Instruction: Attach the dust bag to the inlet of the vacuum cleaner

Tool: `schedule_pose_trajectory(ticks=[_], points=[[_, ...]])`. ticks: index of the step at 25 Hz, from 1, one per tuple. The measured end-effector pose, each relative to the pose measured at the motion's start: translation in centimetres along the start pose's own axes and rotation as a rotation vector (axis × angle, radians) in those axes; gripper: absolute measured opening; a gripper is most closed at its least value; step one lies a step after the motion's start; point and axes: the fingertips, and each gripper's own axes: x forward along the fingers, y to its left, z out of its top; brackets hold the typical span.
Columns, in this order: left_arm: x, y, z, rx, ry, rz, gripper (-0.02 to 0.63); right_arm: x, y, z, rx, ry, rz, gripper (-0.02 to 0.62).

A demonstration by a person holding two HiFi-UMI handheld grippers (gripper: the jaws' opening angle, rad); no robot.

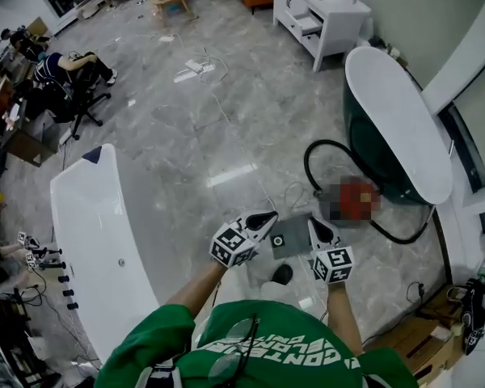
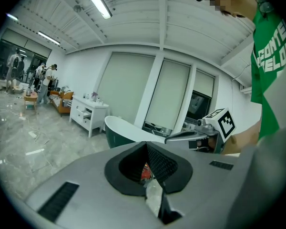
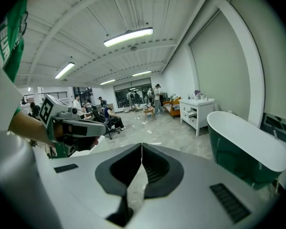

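In the head view a flat grey dust bag with a round hole lies on the marble floor, just in front of my shoe. The red vacuum cleaner, partly under a mosaic patch, stands to its right with a black hose looping round it. My left gripper hovers over the bag's left edge and my right gripper over its right edge, both well above the floor. In the left gripper view my left gripper has its jaws met at the tips, empty. In its own view my right gripper looks the same.
A white bathtub stands at my left. A dark green bathtub with a white rim is at the right, behind the vacuum. Farther off are a white cabinet, floor cables and a seated person. Cardboard lies bottom right.
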Motion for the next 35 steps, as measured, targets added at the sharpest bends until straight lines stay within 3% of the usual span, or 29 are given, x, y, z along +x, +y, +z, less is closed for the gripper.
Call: schedule_pose_trajectory(ticks=[10,17,23,29,35], points=[[3.2,6.8,-4.4,-0.019,0.061,-0.043,0.003,5.2,-3.4,-2.7,0.025,0.028,0.0,0.008],[7.0,11.5,-10.5,0.001,0.096,-0.08,0.004,9.1,-8.0,-8.3,0.028,0.029,-0.041,0.008],[12.1,14.2,-18.6,0.032,0.14,-0.143,0.003,12.0,-12.7,-16.6,0.02,0.03,-0.076,0.008],[17.1,17.1,-30.5,0.068,0.245,-0.227,0.003,17.3,-15.5,-27.5,0.01,0.039,-0.078,0.009],[22.4,19.9,-40.5,0.047,0.225,-0.296,0.004,22.5,-17.4,-37.4,-0.02,0.022,-0.042,0.009]])
